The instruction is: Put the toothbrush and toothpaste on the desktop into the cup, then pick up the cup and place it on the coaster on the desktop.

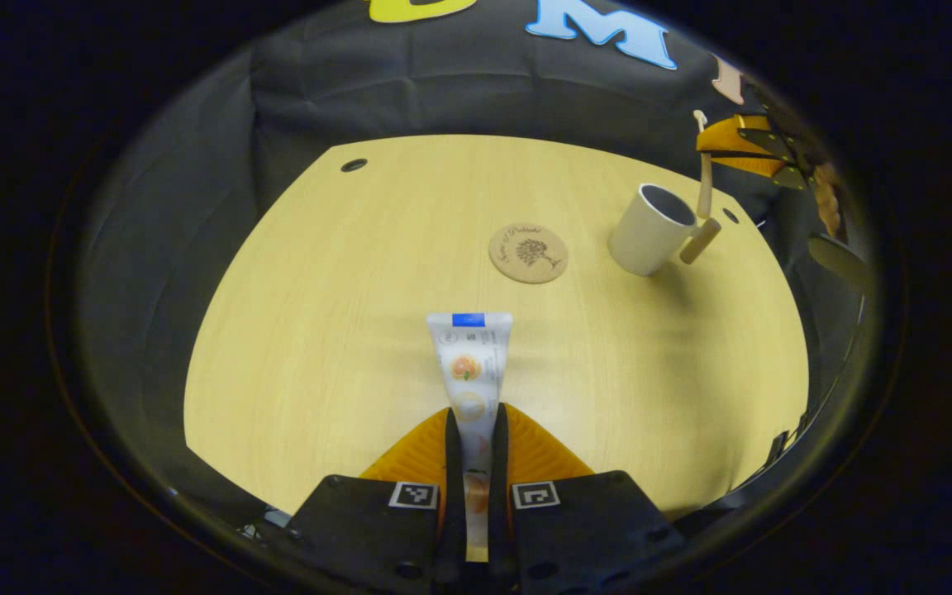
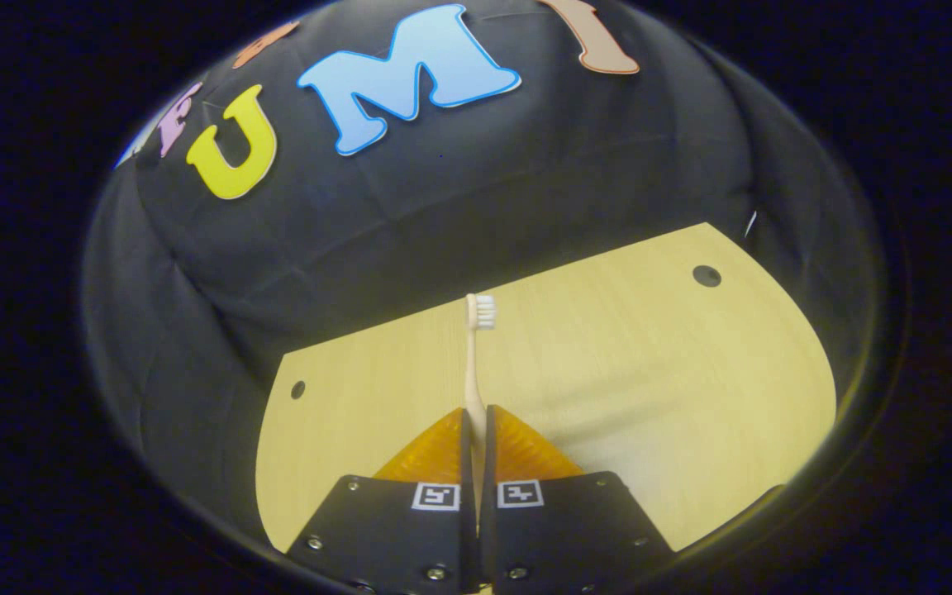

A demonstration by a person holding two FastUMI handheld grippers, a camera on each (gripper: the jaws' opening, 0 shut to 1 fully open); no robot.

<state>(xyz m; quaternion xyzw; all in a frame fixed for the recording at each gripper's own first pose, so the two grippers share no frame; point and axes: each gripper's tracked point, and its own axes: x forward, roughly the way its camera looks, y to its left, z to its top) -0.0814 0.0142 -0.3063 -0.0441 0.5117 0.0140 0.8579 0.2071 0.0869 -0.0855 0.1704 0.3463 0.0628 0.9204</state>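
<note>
My left gripper [image 1: 473,413] is shut on a white toothpaste tube [image 1: 468,359], whose flat crimped end points away from me over the table. Beyond it lies a round cork coaster [image 1: 528,254]. To the coaster's right stands a white cup [image 1: 648,234] with a wooden handle. In the left gripper view the right gripper [image 1: 742,147] hovers just above and behind the cup, holding the toothbrush [image 1: 704,178] upright with its lower end at the cup's rim. In the right gripper view my right gripper [image 2: 474,415] is shut on the toothbrush [image 2: 473,364], bristles at the far end.
The light wooden table [image 1: 344,330] has small cable holes [image 1: 353,165] near its far corners. A black cloth wall [image 2: 459,207] closes the booth right behind the table's far edge. A hand [image 1: 827,194] holds the right gripper at the far right.
</note>
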